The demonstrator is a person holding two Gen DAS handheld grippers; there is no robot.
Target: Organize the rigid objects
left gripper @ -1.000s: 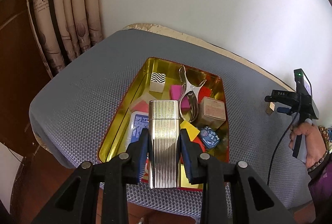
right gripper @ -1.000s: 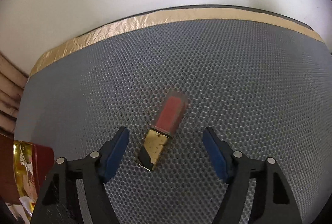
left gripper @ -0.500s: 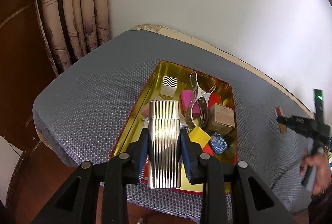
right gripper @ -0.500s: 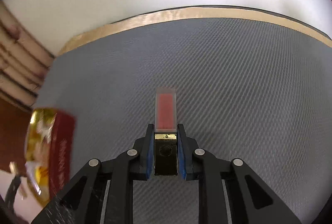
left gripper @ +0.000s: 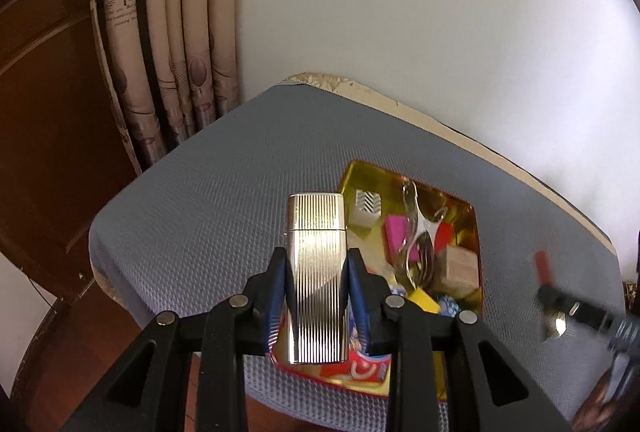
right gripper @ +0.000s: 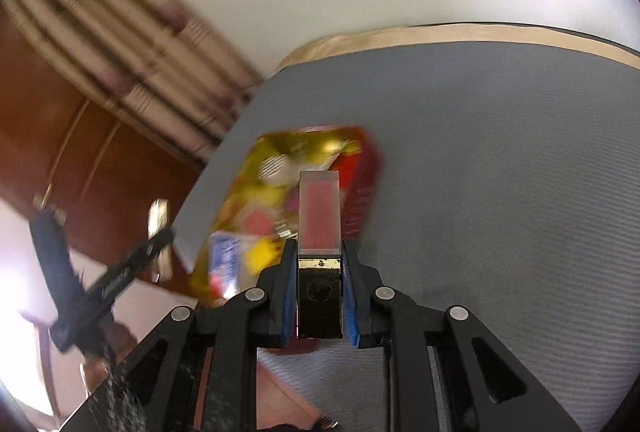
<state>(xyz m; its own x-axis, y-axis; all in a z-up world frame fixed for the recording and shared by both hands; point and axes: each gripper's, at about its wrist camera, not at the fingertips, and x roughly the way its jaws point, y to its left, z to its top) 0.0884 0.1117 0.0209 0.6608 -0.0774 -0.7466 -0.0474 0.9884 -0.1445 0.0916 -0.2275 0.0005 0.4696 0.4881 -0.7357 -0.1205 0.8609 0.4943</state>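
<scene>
Silver lighter (left gripper: 316, 280) clamped upright in the left gripper (left gripper: 316, 292), lipstick (right gripper: 319, 232) pinched in the right gripper (right gripper: 319, 296); the tin (left gripper: 476, 232) lies just ahead, nearer the left.

Bright daylight, fisheye bending at the edges, heavy motion blur across the right wrist view's left half.

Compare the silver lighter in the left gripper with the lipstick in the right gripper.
The silver lighter is all ribbed, shiny metal; the lipstick has a clear cap showing red over a dark gold base. The lighter is broad and flat, the lipstick slimmer and square. Both stand lengthwise between shut pads, the lighter in the left gripper, the lipstick in the right gripper, near the gold tin.
</scene>
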